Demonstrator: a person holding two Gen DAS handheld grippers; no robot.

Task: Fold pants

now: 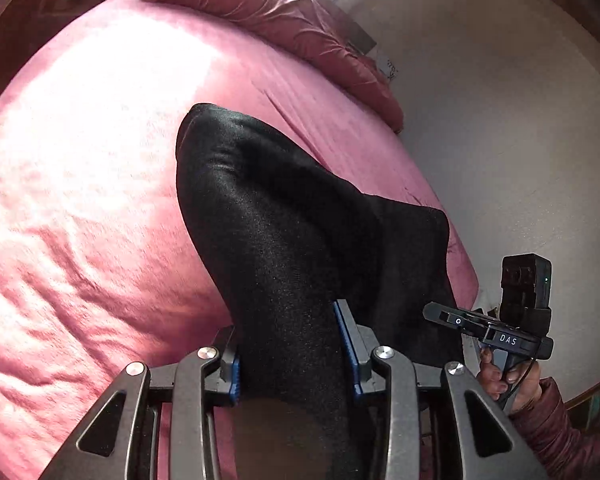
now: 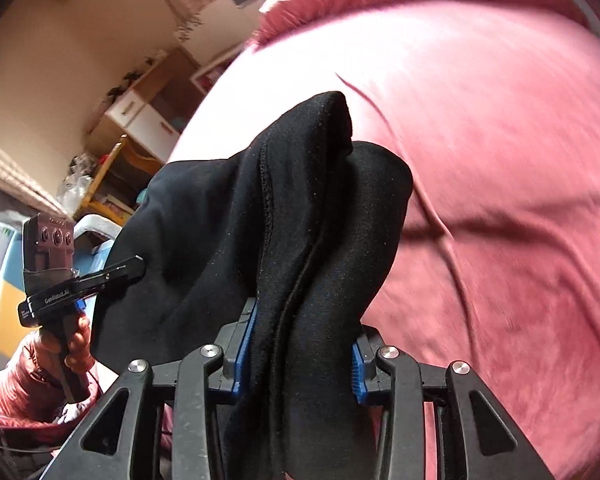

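Across most of both frames: a bed [image 1: 80, 184] under a pink sheet, creased at lower left of the left wrist view, with a rumpled pink quilt [image 1: 284, 24] bunched along the upper edge. Pale wall at upper right there; wooden shelves [image 2: 140, 120] at upper left of the right wrist view.

Next in size: the black pants [image 1: 276, 216], raised off the sheet at centre frame, draped in a peaked fold and running down to the lower edge between the fingers. Same cloth in the right wrist view [image 2: 300, 208], doubled over itself, a stitched seam showing along one layer.

Smaller: left tongs [image 1: 296, 356] at bottom centre, pinching a bunched thickness of the pants between blue pads. Right tongs [image 2: 300, 356] likewise clamped on several gathered layers. Each tool also visible in the other's view, at the frame's lower side edge, gripped by a hand [image 1: 508, 376] in a dark red padded sleeve.

Handling, as a judgement: soft, light, limp knit, sagging wherever unsupported, faintly glossy and likely to slide on itself, so layers may creep out of line. Nothing fragile. Best hold probably at a firm edge such as waistband or hem, both corners level, with the cloth kept taut between the two grips before laying down on the bed.
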